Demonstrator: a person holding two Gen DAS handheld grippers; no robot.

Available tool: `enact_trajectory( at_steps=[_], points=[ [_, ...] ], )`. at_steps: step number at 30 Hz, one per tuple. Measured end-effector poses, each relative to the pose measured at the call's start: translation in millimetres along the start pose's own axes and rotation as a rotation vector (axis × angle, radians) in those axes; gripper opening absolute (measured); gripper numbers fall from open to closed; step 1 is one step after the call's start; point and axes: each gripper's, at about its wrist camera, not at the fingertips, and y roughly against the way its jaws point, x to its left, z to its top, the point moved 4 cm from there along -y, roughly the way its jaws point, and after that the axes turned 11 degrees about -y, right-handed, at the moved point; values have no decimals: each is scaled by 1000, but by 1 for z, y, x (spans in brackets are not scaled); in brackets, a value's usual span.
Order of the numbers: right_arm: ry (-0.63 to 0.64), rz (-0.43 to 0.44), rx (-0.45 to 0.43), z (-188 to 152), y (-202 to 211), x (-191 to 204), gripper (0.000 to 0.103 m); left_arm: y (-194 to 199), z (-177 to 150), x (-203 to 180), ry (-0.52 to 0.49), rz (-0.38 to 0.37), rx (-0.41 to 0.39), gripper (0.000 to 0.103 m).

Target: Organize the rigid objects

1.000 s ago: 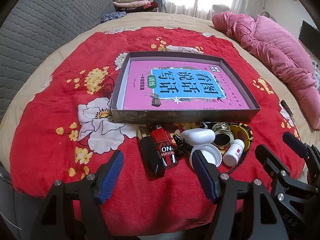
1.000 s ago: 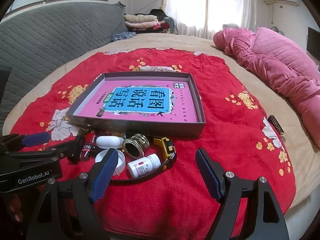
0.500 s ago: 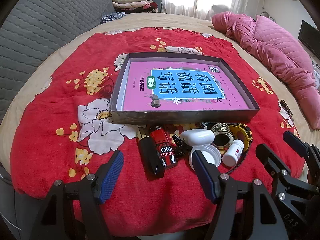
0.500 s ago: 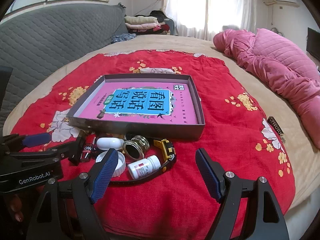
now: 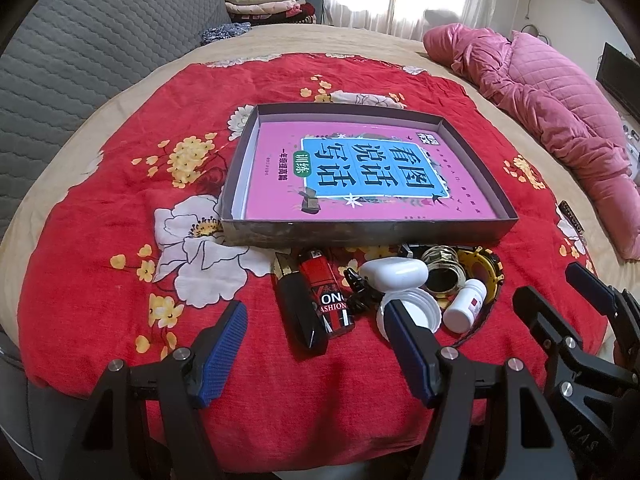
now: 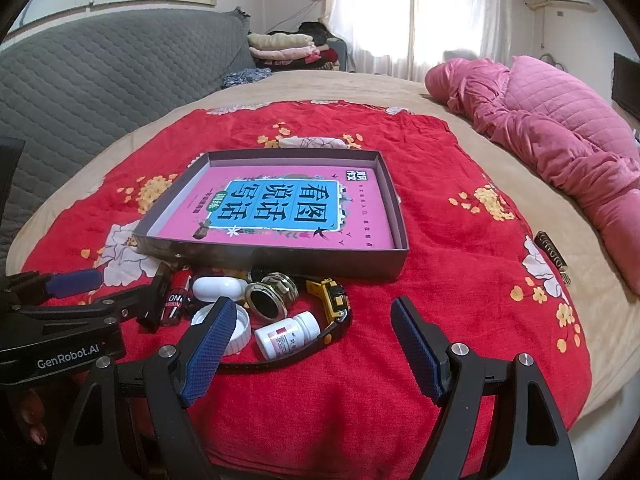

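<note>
Hovering over clutter near the box (image 5: pixel 368 228), both tongs released.
Lying just beyond right tongs (image 6: pixel 310 344): bottle (image 6: pixel 286 334), long axis running left-right; left tongs (image 5: pixel 316 340) facing lighter (image 5: pixel 328 300).

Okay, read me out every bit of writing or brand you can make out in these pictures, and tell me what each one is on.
"看图说话写话": big title on the pink book in the gray tray, upside down to the cameras.
"训练": green badge beside that title.
"ONG" over "ASHION", partly cut: red lighter.
"GenRobot.AI": body of the left gripper.
"DAS", partial: body of the right gripper.
Too small or blurred: white pill bottle label, the book's fine print.
</note>
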Motion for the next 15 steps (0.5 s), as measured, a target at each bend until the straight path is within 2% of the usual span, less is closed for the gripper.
enact_trajectory(
  at_steps=[8,15],
  points=[
    [-3,2,-1,0,0,-1,80,-1,-6,7,8,7,16,70],
    [-24,9,-2,2,0,-4,80,0,-13,30,72,12,31,70]
  ],
)
